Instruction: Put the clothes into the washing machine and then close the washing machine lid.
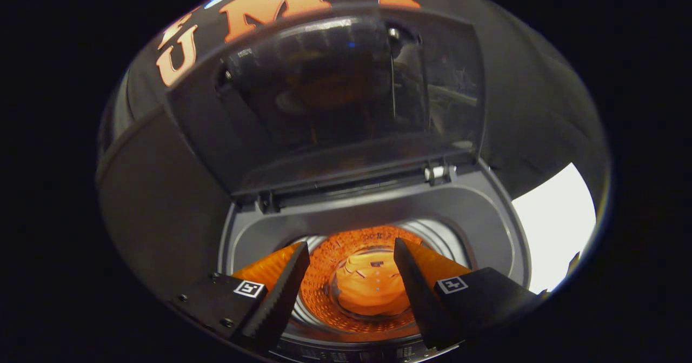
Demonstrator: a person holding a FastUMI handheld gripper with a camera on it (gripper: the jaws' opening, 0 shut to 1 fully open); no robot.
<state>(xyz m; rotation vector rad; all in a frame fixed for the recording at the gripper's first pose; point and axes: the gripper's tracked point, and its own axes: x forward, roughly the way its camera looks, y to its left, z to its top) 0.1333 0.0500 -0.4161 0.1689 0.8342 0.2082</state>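
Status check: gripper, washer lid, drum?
Gripper open, empty, poised over the drum. Washing machine lid up, not yet closed. Can't make out clothes in the drum. Nothing blocking the opening.

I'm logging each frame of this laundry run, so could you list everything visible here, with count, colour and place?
Washing machine: one, grey top-loader, below the gripper.
Lid: one, dark see-through panel, raised open behind the opening, hinged at the rear.
Drum: one, lit orange inside, seen down through the opening between the fingers; whether clothes lie in it I cannot tell.
White surface: one, bright patch beside the machine.
Booth wall: one, black cloth behind and around the machine.
Gripper: one, fingers apart above the drum, holding nothing.
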